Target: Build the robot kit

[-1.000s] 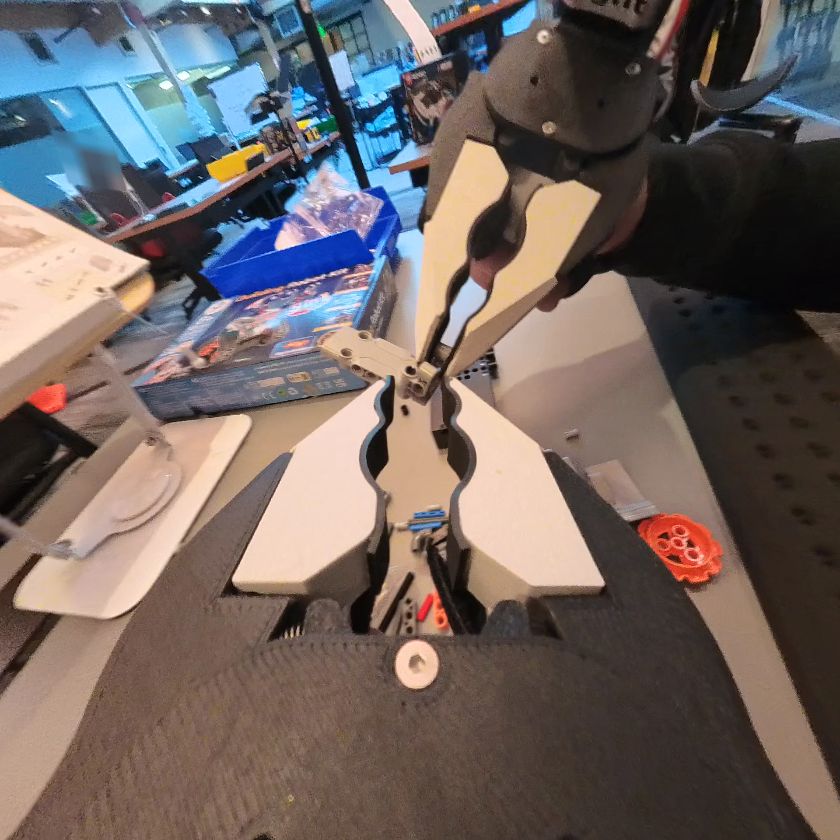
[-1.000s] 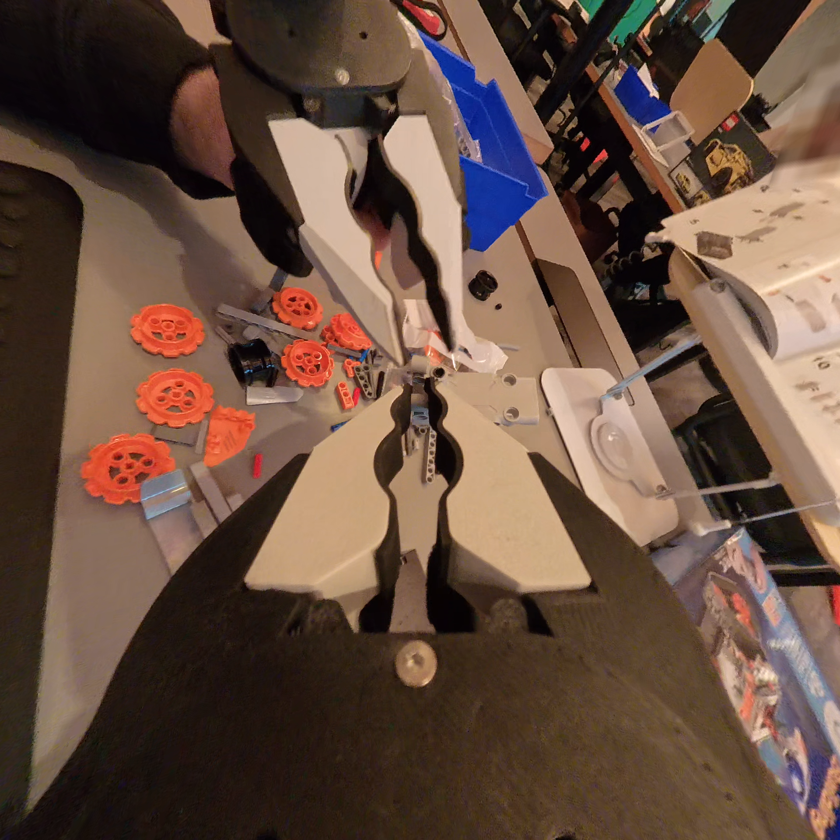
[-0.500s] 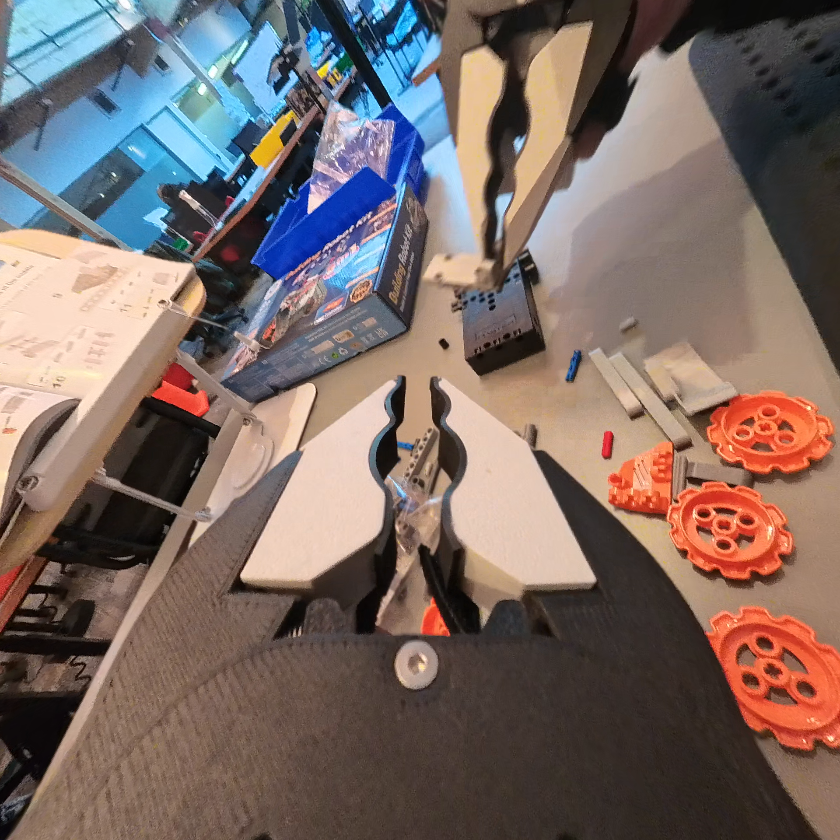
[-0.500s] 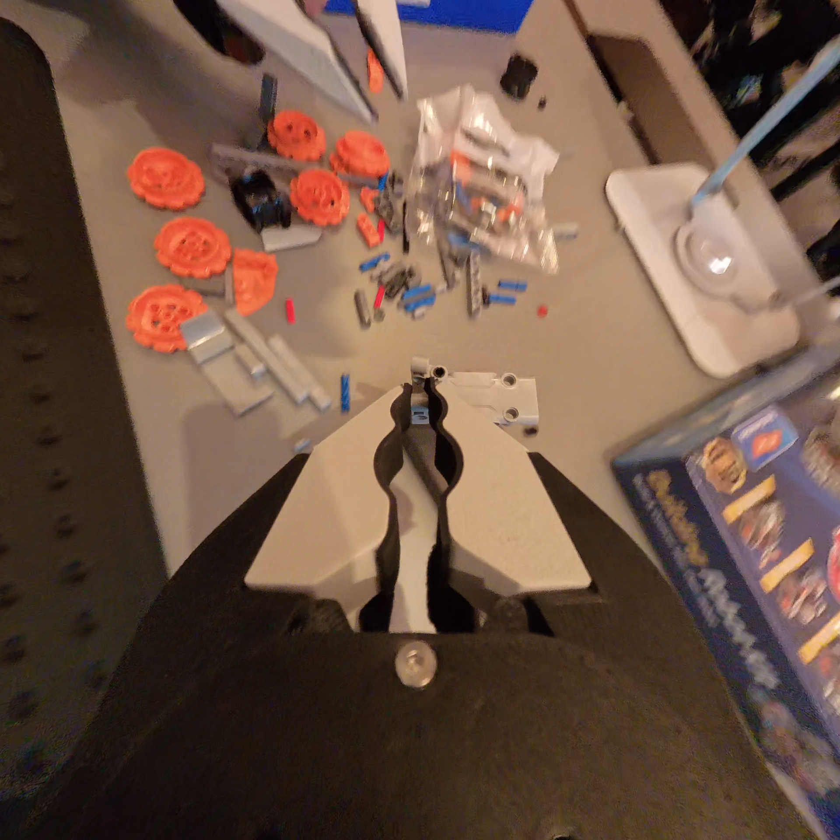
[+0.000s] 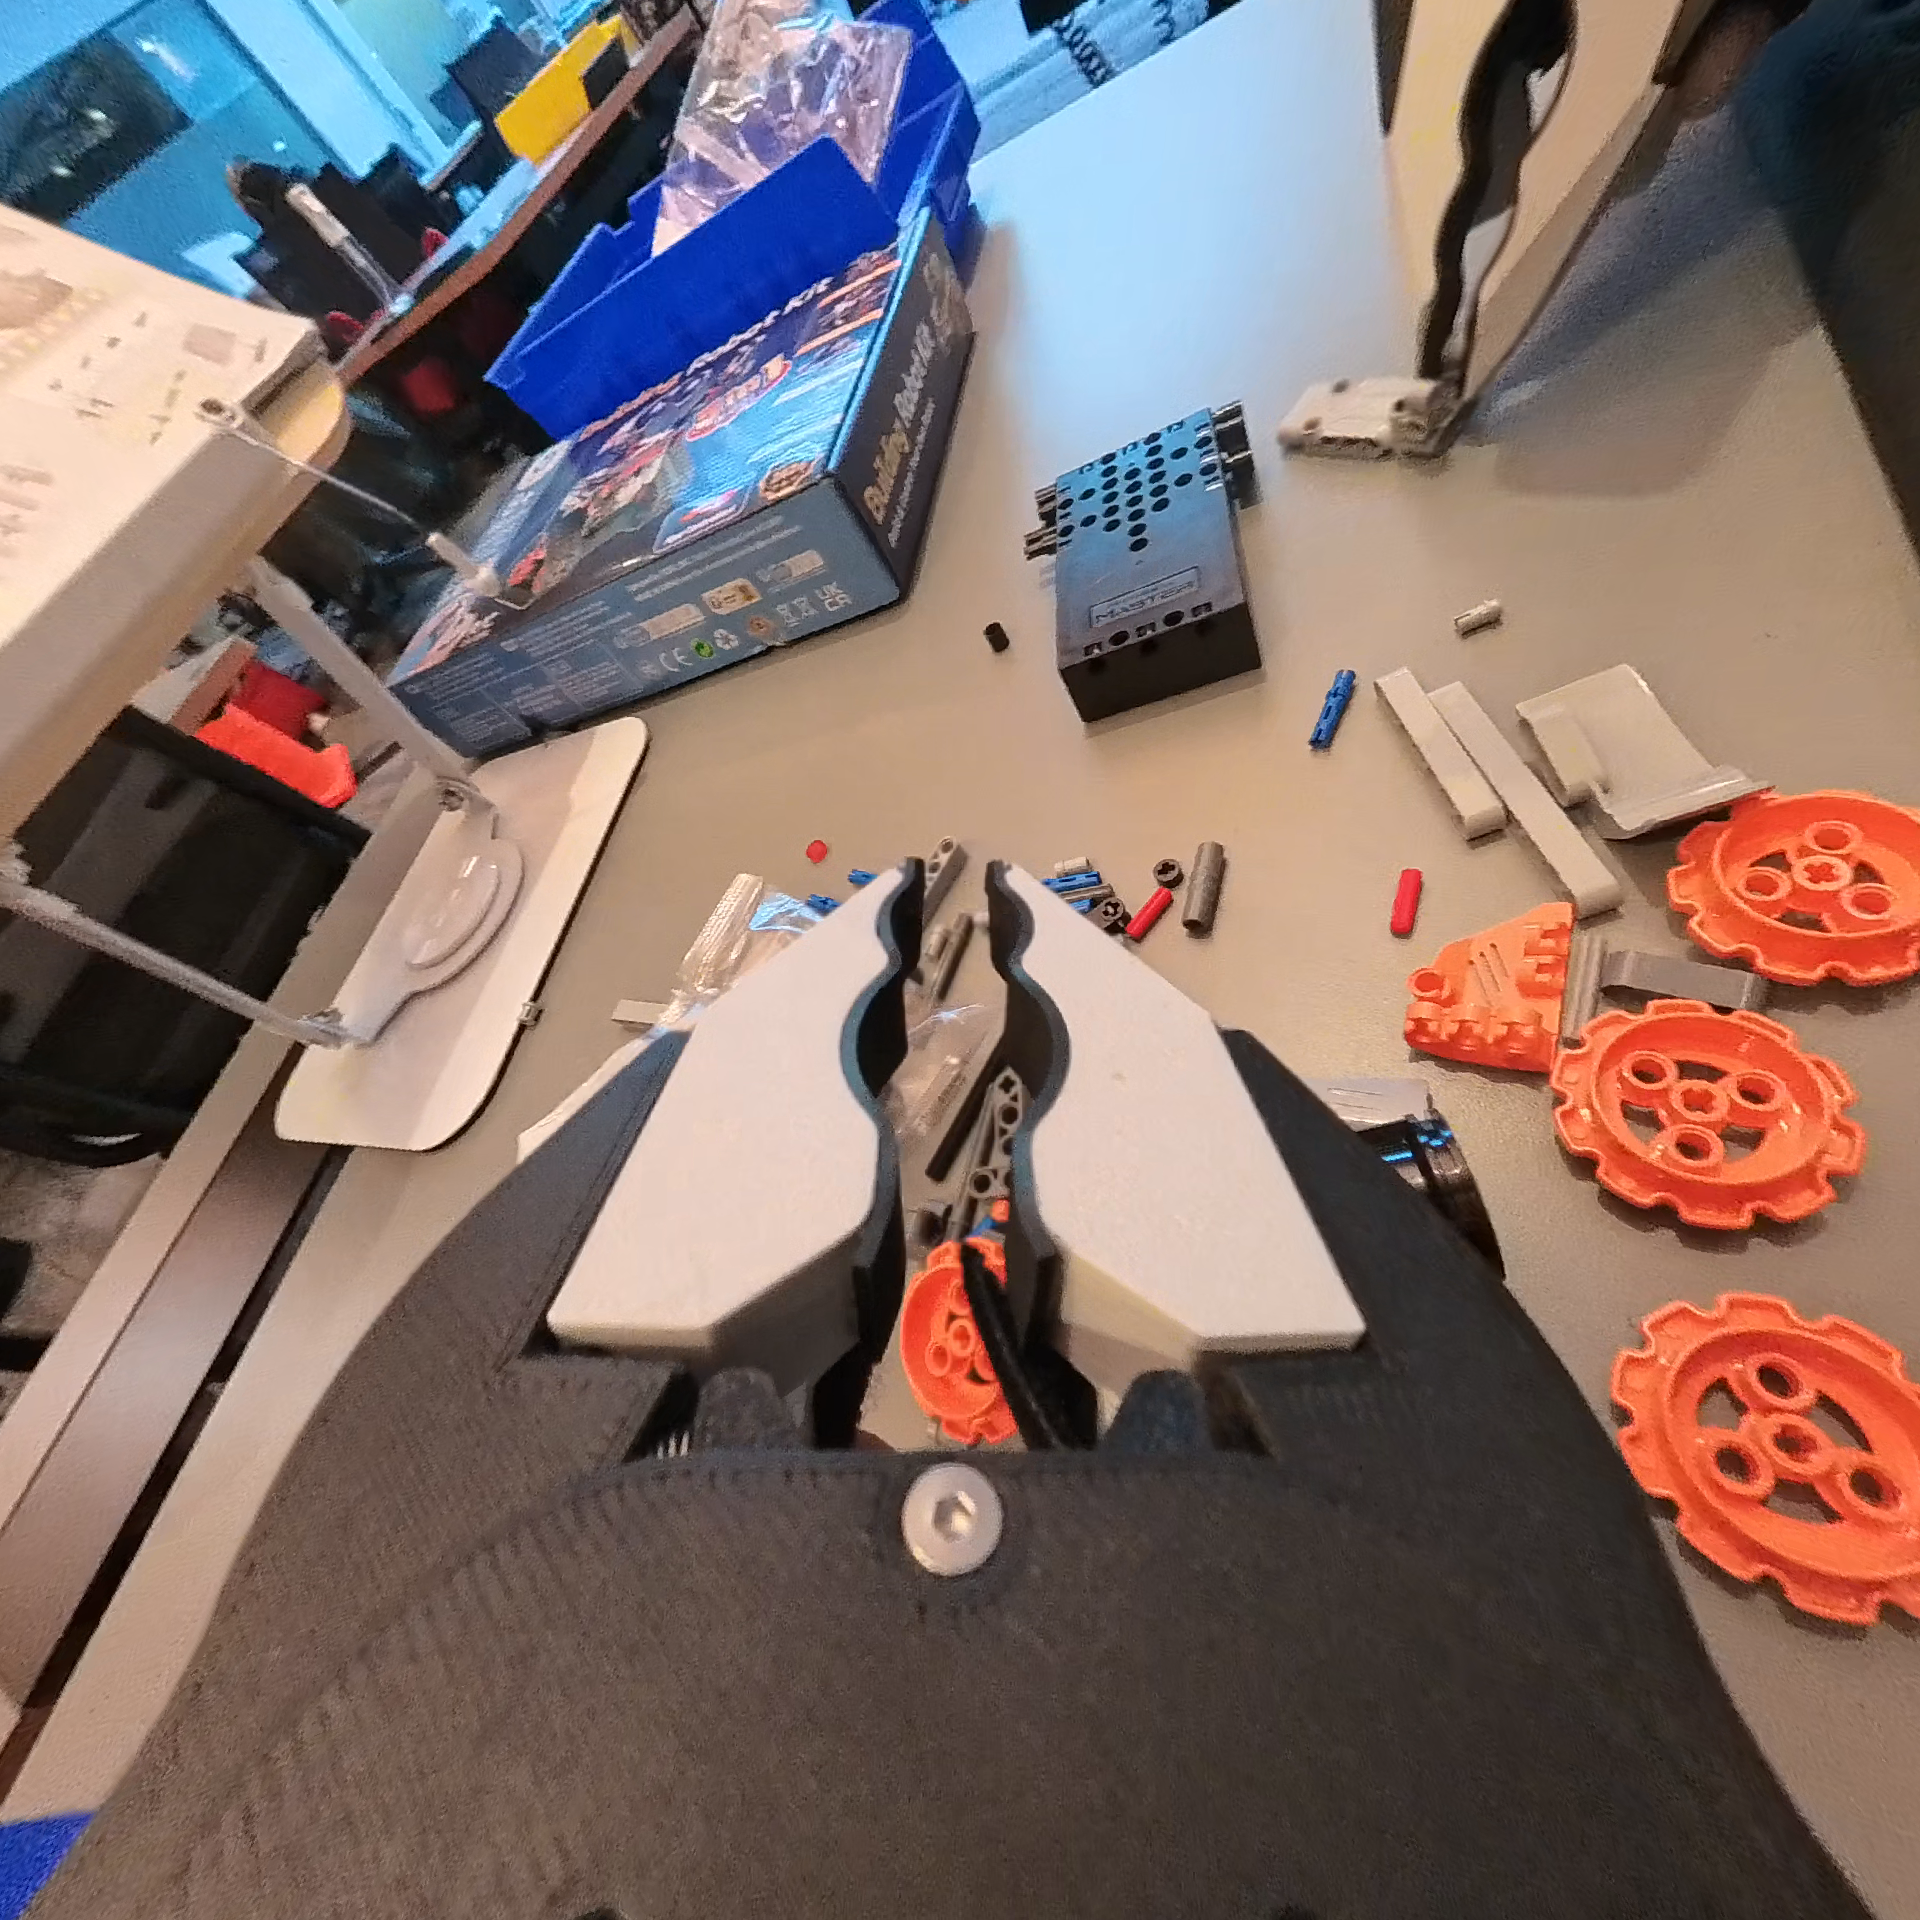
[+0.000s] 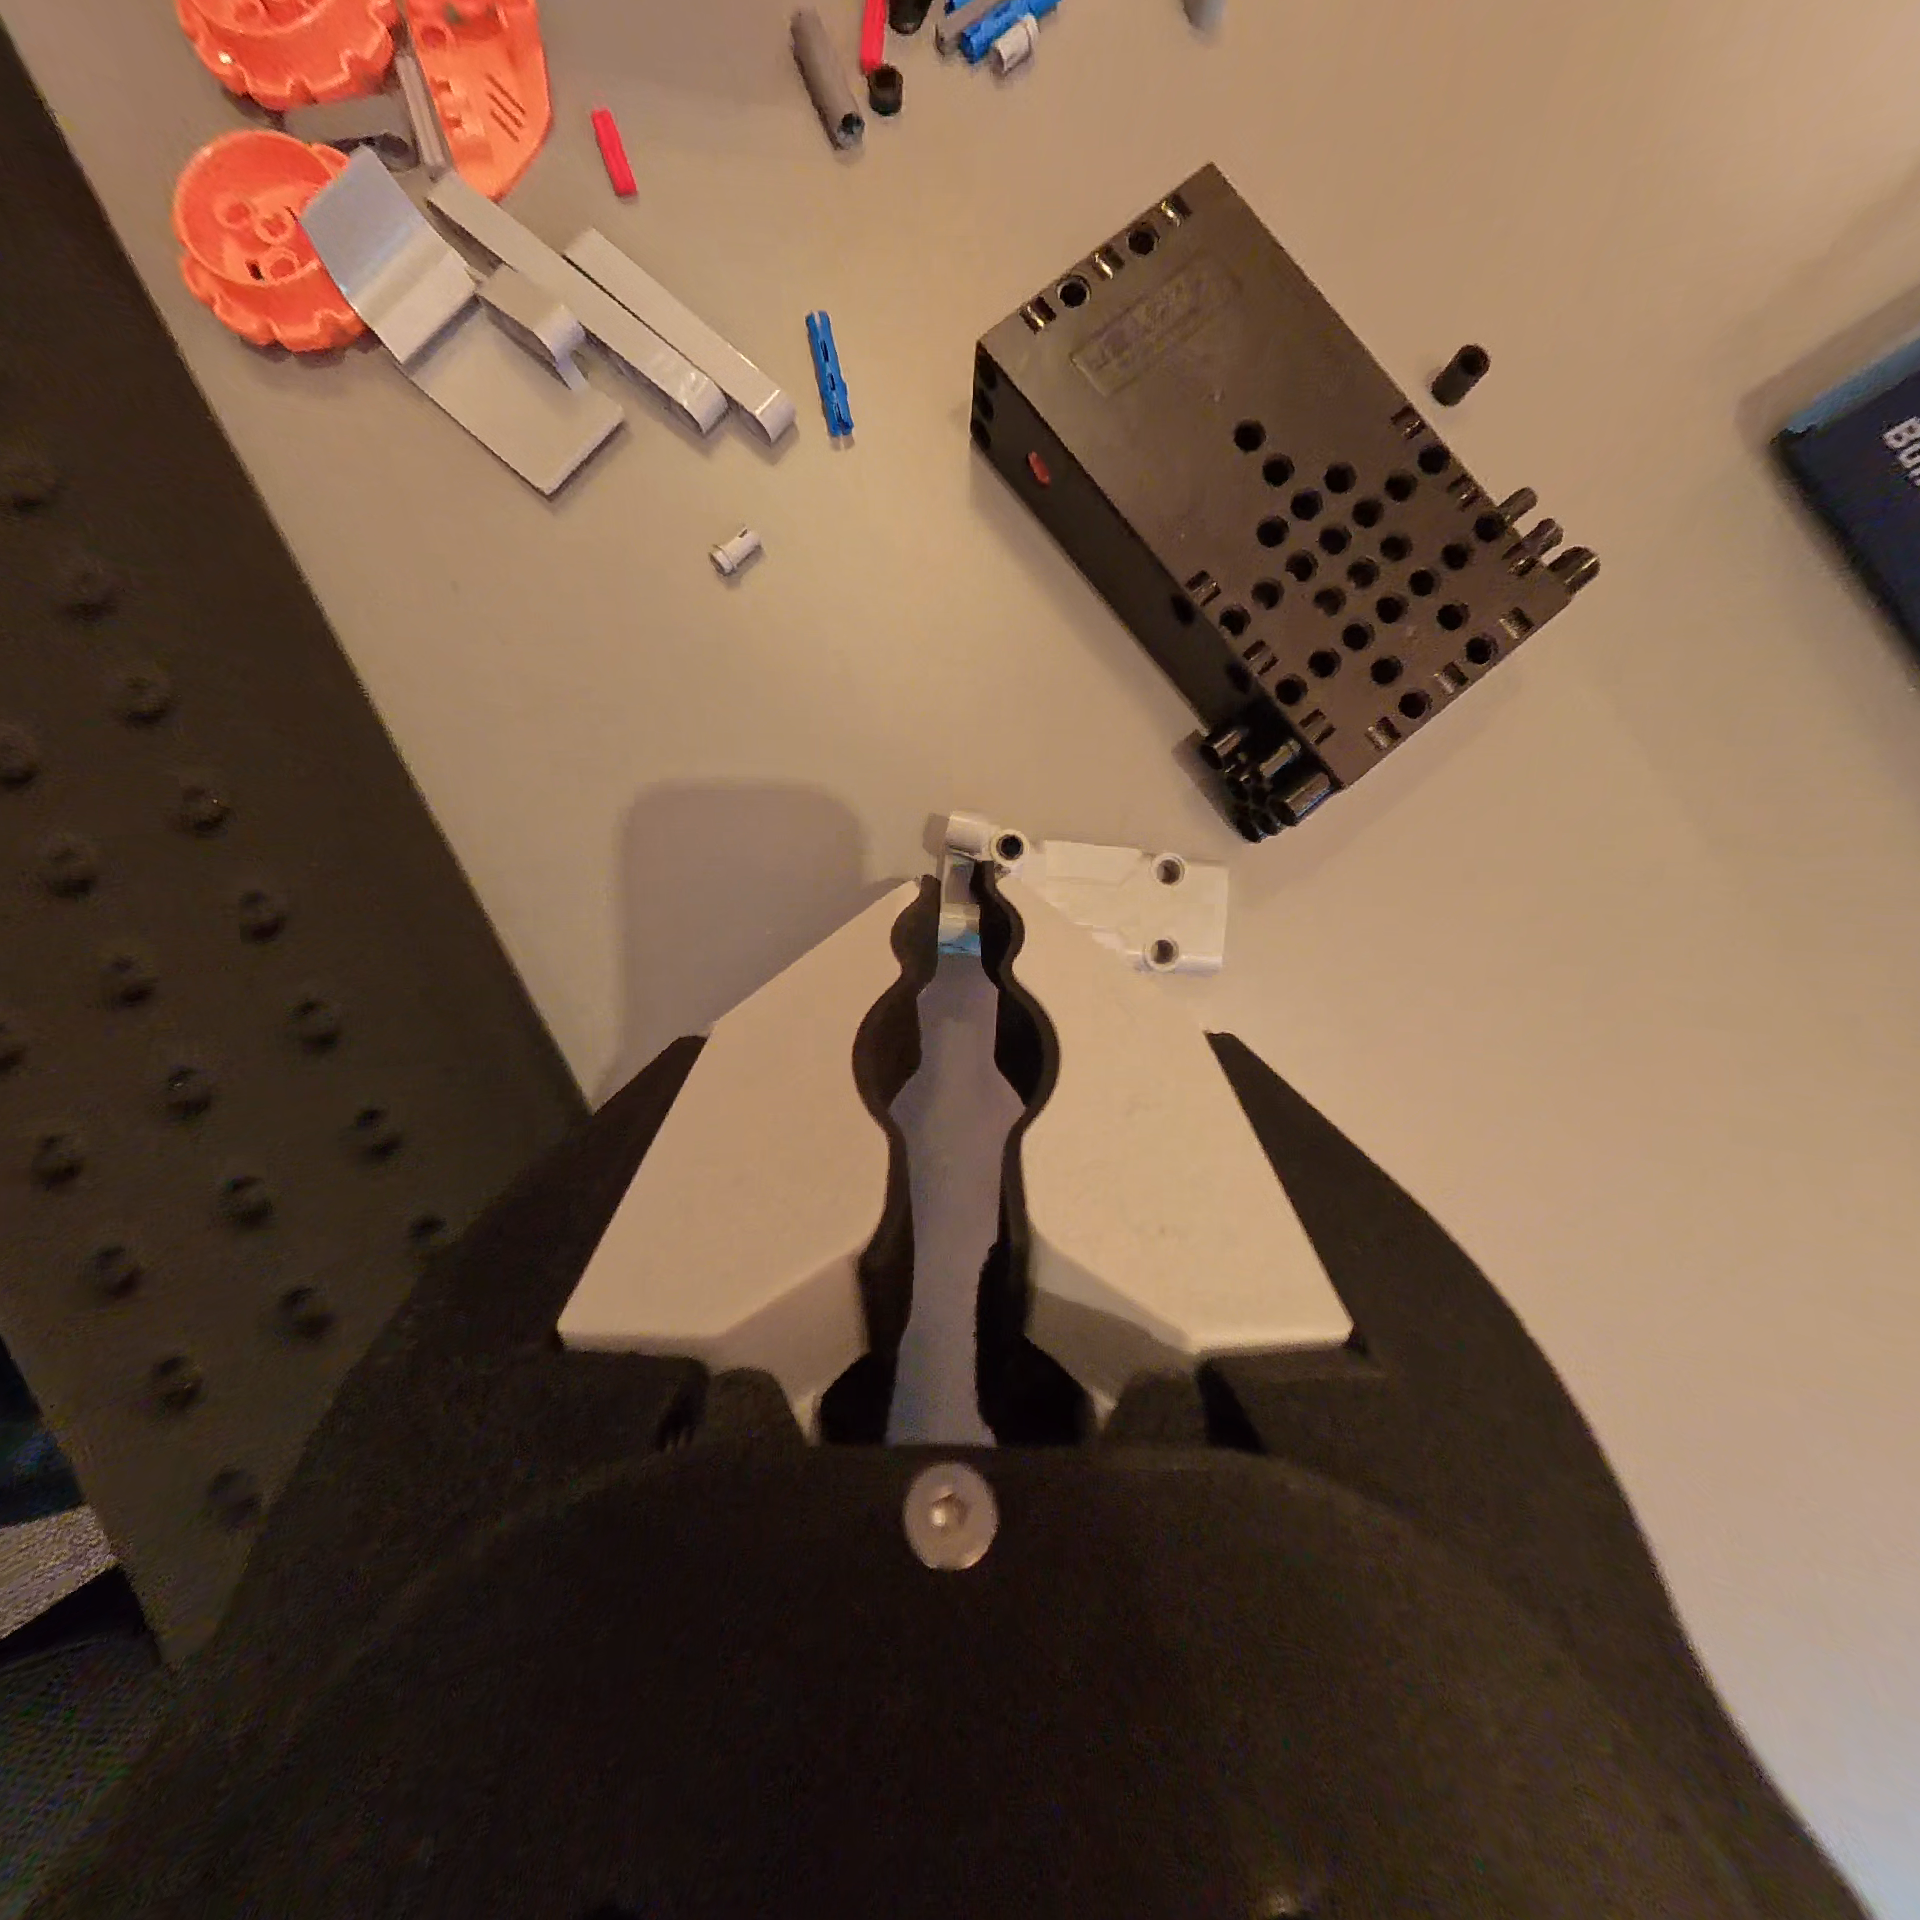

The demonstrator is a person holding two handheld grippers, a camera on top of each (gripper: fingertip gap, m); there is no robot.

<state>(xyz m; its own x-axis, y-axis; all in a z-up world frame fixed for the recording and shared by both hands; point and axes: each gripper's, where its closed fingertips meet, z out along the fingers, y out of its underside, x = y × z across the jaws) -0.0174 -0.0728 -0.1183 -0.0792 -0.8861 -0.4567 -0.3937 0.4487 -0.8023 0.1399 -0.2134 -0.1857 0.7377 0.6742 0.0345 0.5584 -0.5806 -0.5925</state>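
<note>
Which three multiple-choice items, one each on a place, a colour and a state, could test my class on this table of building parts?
1. Where does the blue plastic pin lie?
A. between the flat grey plastic strips and the black perforated plastic box
B. inside a bin
C. on a booklet

2. What colour are the toothed plastic wheels?
A. green
B. orange
C. white

3. How is the right gripper?
A. wide open, empty
B. shut on a wheel
C. shut on the pale grey angular plastic piece

Key: 1 A, the pin lies on bare table between them; 2 B, all are orange; 3 C, the fingertips pinch the piece's end.
</note>
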